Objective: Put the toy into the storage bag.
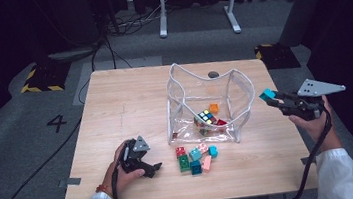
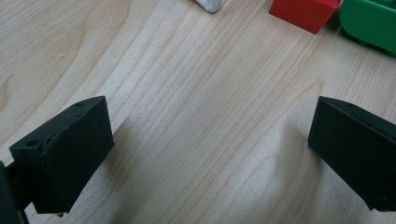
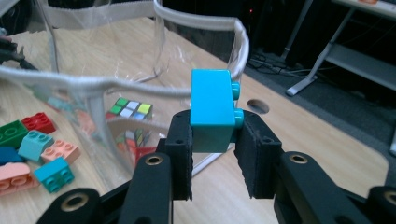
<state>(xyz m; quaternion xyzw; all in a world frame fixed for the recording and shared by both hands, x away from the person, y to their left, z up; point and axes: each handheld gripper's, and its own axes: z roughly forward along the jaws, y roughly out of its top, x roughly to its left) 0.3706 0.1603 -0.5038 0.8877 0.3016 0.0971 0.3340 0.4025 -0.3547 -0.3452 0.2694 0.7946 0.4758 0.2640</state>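
My right gripper (image 3: 212, 156) is shut on a turquoise brick (image 3: 211, 109), studs pointing right in the right gripper view. In the high view that gripper (image 1: 276, 99) hangs above the table's right edge, beside the clear pouch (image 1: 238, 103), with the turquoise brick (image 1: 267, 94) at its tip. The pouch (image 3: 140, 79) holds a small colour cube (image 1: 206, 116), an orange brick (image 1: 214, 108) and a red piece (image 1: 221, 122). My left gripper (image 1: 153, 169) rests low on the table at the front left, jaws open over bare wood (image 2: 210, 140). Several loose bricks (image 1: 196, 156) lie in front of the pouch.
The wooden table (image 1: 125, 105) has a round cable hole (image 1: 213, 74) behind the pouch. A red brick (image 2: 303, 11) and a green brick (image 2: 371, 25) lie just past the left gripper's jaws. A white frame's legs (image 1: 233, 20) stand on the floor beyond the table.
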